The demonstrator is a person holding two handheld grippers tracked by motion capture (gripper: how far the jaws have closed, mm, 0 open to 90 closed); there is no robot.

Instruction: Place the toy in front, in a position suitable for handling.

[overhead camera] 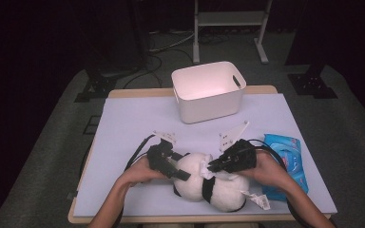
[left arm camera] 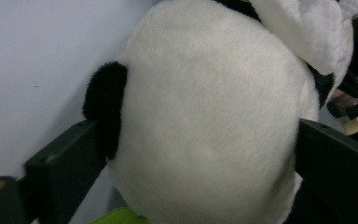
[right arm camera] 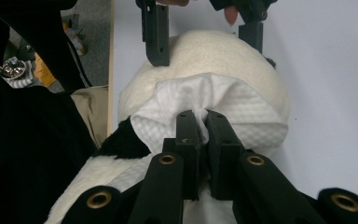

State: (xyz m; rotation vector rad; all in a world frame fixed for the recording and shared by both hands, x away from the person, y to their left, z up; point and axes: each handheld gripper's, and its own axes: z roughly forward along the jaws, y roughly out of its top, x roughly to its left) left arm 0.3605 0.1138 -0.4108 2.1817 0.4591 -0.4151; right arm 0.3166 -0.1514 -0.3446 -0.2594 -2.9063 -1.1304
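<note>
**Panda toy steadied while a wipe is pressed to its head**

A plush panda [overhead camera: 209,183] is seen lying on the table [overhead camera: 133,128], near its front edge, between the two forearms. A white wipe [right arm camera: 205,109] is pinched between the closed jaws of the right hand-held gripper [right arm camera: 199,122] and is held against the top of the toy's round head. The left hand-held gripper [overhead camera: 180,172] is spread wide, with the head lying between its jaws; its pads seem to rest beside the fur rather than squeeze it, though contact on the far side cannot be judged.

The wiping is judged to be under way: a wipe is already taken and laid on the toy. The blue wipe pack [overhead camera: 285,156] is seen just beside the right forearm. The white bin [overhead camera: 208,90] at the far side of the table appears empty, so the cleaning and any putting away are taken as left to do.
</note>
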